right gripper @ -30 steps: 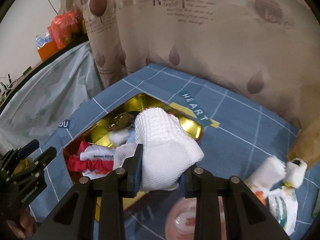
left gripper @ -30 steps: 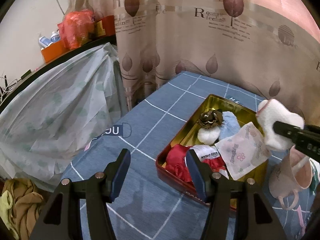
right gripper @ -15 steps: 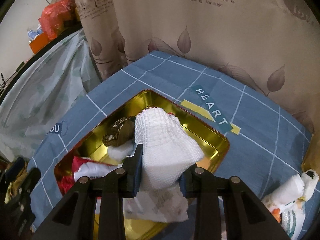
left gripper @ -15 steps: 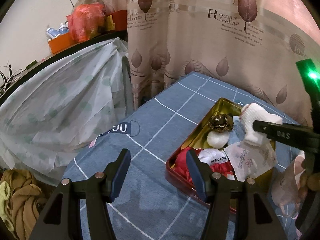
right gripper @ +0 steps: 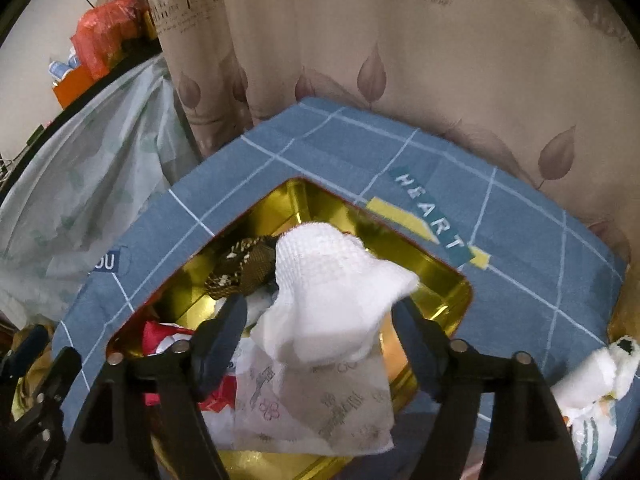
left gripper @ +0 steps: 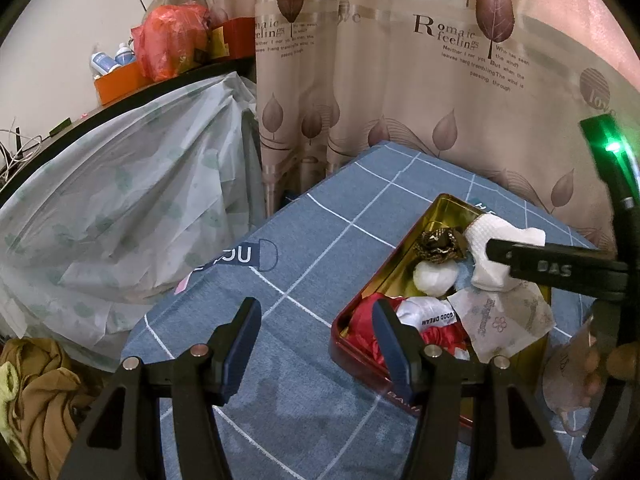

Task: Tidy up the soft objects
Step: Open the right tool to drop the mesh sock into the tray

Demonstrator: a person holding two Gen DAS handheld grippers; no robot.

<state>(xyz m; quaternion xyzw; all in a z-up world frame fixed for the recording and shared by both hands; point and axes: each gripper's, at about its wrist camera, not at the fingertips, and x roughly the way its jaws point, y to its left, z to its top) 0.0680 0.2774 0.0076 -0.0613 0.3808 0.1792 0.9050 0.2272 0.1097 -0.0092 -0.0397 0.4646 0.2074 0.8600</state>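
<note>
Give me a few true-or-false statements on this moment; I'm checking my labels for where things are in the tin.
1. The white sock is over the gold tin. True.
2. The right gripper clamps the sock tightly. False: its jaws are opening and stand clear of the sock's sides.
3. The left gripper holds a red cloth. False: it is open and empty, near the tin's corner where the red cloth lies.
4. A printed tissue lies in the tin below the sock. True.
5. The tin sits on a bare wooden table. False: it sits on a blue checked cloth.
</note>
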